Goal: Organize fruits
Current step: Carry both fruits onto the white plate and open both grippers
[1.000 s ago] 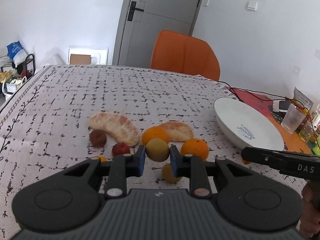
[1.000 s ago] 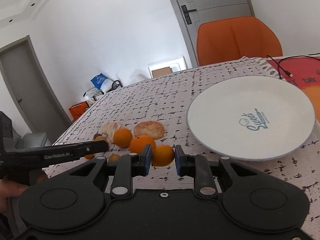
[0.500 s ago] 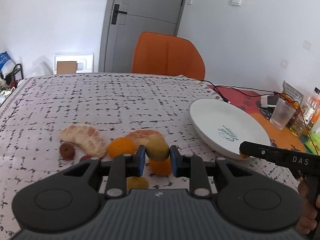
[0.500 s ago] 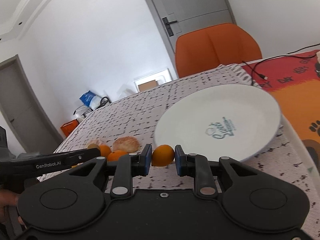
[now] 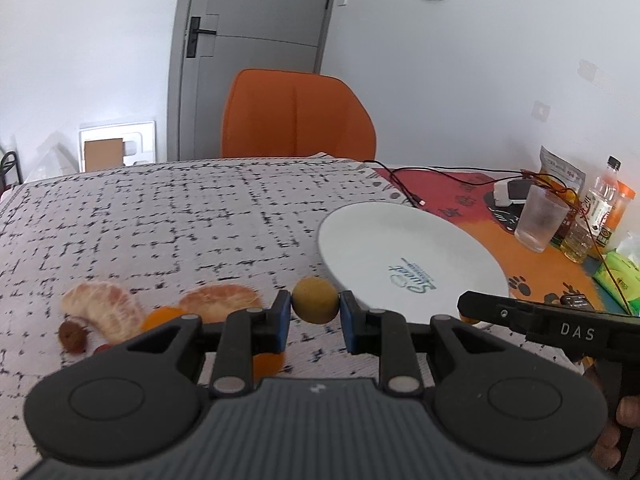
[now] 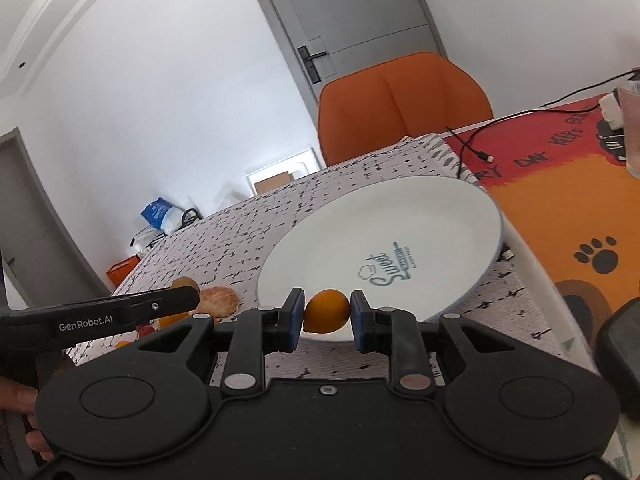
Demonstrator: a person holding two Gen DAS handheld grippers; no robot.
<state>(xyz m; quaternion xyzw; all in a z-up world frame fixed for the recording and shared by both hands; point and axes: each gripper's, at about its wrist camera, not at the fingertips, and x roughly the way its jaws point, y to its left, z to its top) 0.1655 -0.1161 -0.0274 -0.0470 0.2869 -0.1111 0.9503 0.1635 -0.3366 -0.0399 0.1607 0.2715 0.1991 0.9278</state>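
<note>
Left gripper (image 5: 315, 322) clamping a greenish-yellow fruit (image 5: 315, 299) just short of the white plate (image 5: 384, 236). Right gripper (image 6: 327, 322), jaws easing open around a small orange (image 6: 327, 310), hanging over the plate's near rim. Farther left, peeled citrus pieces (image 5: 105, 309) lying on the patterned tablecloth (image 5: 160, 208). Beyond, an orange chair (image 5: 296, 114).

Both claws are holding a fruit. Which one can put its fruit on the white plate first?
Probably the right claw. Its orange fruit already sits over the near rim of the white plate, and its jaws are opening. The left claw grips a yellow-green fruit beside the plate.
</note>
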